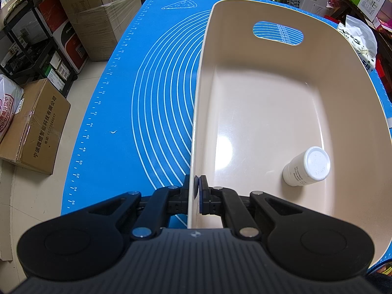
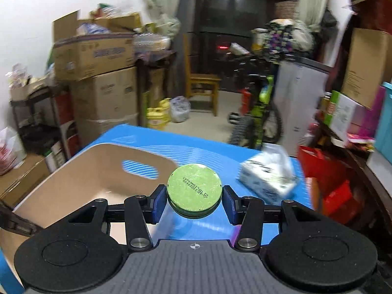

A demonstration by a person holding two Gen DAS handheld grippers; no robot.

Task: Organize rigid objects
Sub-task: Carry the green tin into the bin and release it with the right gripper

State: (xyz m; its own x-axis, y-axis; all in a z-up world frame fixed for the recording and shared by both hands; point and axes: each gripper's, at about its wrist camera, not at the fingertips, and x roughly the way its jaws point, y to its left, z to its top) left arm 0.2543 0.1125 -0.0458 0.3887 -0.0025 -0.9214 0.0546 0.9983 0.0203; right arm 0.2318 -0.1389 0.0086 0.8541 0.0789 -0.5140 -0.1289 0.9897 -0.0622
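Right gripper (image 2: 194,202) clamps a round green tin (image 2: 194,191); left gripper (image 1: 196,193) pinches the beige bin's wall (image 1: 196,127)

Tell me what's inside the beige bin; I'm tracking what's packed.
One white bottle lies in the beige bin. The left gripper hides the near corner.

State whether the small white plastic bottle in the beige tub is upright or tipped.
Tipped: the small white plastic bottle lies on its side on the beige tub floor, one flat end facing the camera.
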